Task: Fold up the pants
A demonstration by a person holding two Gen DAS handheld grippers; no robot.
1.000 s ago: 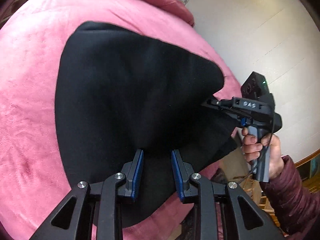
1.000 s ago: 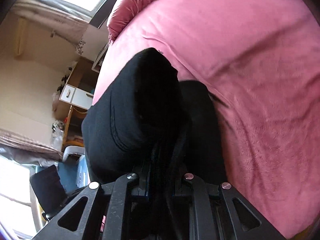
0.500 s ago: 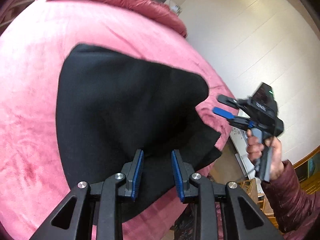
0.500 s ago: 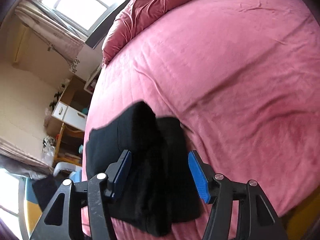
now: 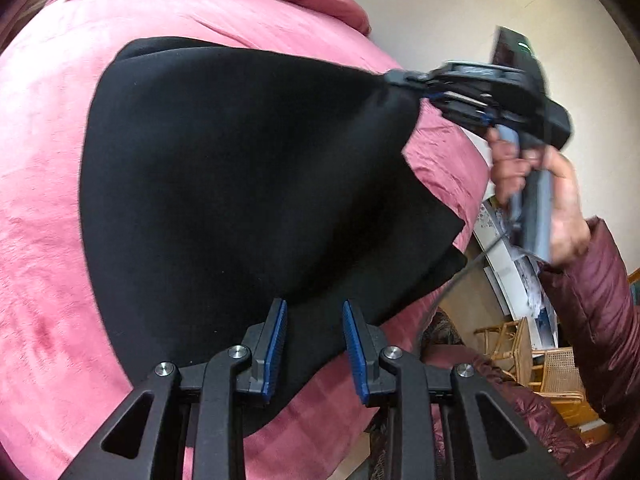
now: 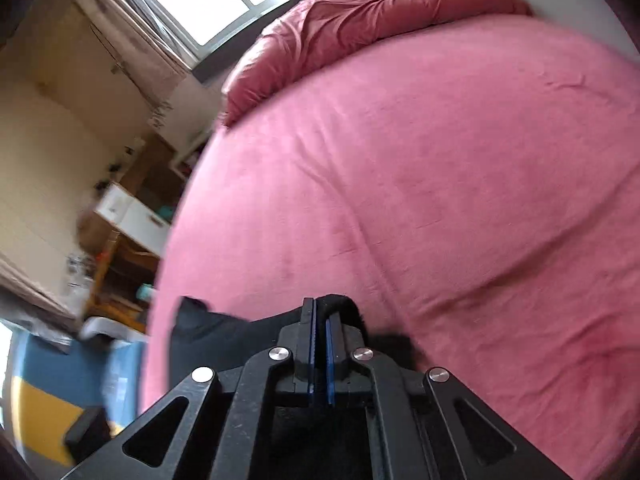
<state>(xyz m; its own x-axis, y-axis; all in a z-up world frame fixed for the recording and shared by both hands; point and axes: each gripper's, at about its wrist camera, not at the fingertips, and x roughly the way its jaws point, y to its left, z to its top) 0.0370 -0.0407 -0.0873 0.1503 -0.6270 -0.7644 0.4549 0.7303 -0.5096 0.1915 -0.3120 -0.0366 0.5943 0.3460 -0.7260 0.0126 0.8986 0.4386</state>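
Black pants [image 5: 240, 184] lie folded on a pink bed [image 5: 36, 216]. My left gripper [image 5: 314, 320] is open, its blue pads just over the near edge of the cloth. My right gripper [image 5: 394, 80] is shut on the far right corner of the pants and holds it lifted off the bed. In the right wrist view the right gripper [image 6: 320, 316] has its pads pressed together on black cloth [image 6: 340, 304], with the rest of the pants [image 6: 216, 332] trailing behind to the left.
A bunched pink duvet [image 6: 360, 20] lies at the head of the bed. A wall [image 5: 460, 8] runs along the right side of the bed. Wicker chairs [image 5: 532, 356] stand past the bed's corner. A desk and drawers [image 6: 128, 216] stand by the window.
My right gripper opened and drew back half a second ago, then closed on the pants' right corner and lifted it up and away. My left gripper stayed open in place.
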